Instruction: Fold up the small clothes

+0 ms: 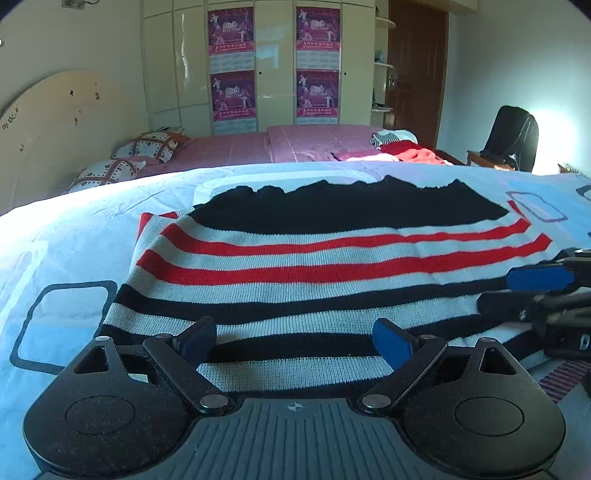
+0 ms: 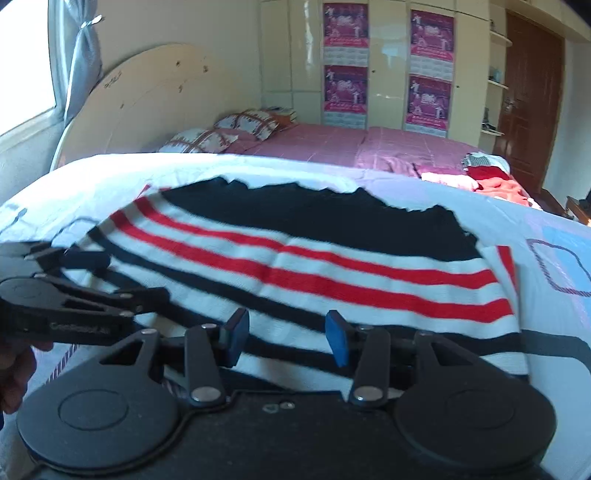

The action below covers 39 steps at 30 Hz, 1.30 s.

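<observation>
While poised low over striped knit sweater point(image 1: 325, 273), near bedsheet point(image 1: 74, 236) front edge.
Left gripper point(image 1: 295, 343) spread wide; right gripper point(image 2: 288, 334) spread narrower, both holding nothing, levelled forward.

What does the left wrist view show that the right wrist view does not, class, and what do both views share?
Only the left wrist view shows the dark chair by the right wall, and the right tongs coming in from the right edge.

Only the right wrist view shows the window with its tied curtain, and the left tongs coming in from the left.

Both show the striped garment spread on the pale blue sheet, the pink bed with pillows, the wardrobe posters and the brown door. Each view's own tongs stand open over the garment's near edge.
</observation>
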### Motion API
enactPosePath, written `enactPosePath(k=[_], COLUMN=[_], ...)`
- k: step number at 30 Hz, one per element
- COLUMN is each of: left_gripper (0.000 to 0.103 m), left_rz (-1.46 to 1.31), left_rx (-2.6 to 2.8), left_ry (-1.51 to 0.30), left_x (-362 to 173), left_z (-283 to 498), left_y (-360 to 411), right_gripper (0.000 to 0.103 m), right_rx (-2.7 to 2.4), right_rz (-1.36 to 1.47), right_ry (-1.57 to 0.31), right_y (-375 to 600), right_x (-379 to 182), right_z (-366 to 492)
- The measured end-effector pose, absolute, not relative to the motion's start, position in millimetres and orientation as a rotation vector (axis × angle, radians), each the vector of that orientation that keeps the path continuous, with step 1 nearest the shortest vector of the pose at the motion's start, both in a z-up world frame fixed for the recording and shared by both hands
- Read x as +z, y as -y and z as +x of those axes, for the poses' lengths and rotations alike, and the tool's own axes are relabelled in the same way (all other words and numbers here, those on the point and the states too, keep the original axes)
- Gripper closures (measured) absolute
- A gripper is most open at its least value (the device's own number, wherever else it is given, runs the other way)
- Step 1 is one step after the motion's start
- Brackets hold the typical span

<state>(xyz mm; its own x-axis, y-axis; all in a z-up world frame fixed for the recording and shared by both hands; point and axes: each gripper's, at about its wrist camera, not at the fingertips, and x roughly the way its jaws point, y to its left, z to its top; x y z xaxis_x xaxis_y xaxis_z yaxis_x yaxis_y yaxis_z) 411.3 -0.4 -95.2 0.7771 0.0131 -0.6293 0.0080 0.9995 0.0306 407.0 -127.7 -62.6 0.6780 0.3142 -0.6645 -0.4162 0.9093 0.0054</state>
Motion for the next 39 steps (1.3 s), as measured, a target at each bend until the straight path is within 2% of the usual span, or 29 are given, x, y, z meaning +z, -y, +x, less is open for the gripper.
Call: enactPosePath(k=[5, 21, 26, 29, 33, 36, 39], left_gripper=[0.012, 0.012, 0.012, 0.010, 0.010, 0.010, 0.010], left_rz=[0.055, 0.029, -0.017, -0.200, -0.181, -0.243, -0.230], left_rx=[-0.009, 0.029, 0.089, 0.094, 0.147, 0.131, 0.159], left_ry=[-0.688, -0.686, -0.686, -0.705, -0.715, -0.638, -0.689], left_x=[-99.2, -100.0, -101.8, -114.9, -103.9, -84.5, -91.5], left_z=[407.8, 387.1, 378.0, 378.2, 373.0, 355.0, 362.0], left_y=[-4.2, -52.2, -72.9, -103.9, -107.5, -113.8, -117.2], right_gripper=[0.057, 0.060, 0.060, 0.059, 0.061, 0.059, 0.059], right_rx=[0.404, 0.220, 0.209, 0.203, 0.193, 0.169, 0.128], right_rz=[-0.253, -0.143, -0.095, -0.082, -0.064, -0.043, -0.041], right_ry=[-0.720, -0.767, -0.775, -0.764, -0.766, -0.701, -0.778], right_y=[122.3, 212.8, 236.7, 235.4, 237.1, 246.4, 256.1], right_x=[-74.8, -71.3, -74.5, -79.6, -68.6, -55.3, -71.5], right_z=[399.1, 394.6, 388.0, 388.0, 384.7, 372.0, 379.3])
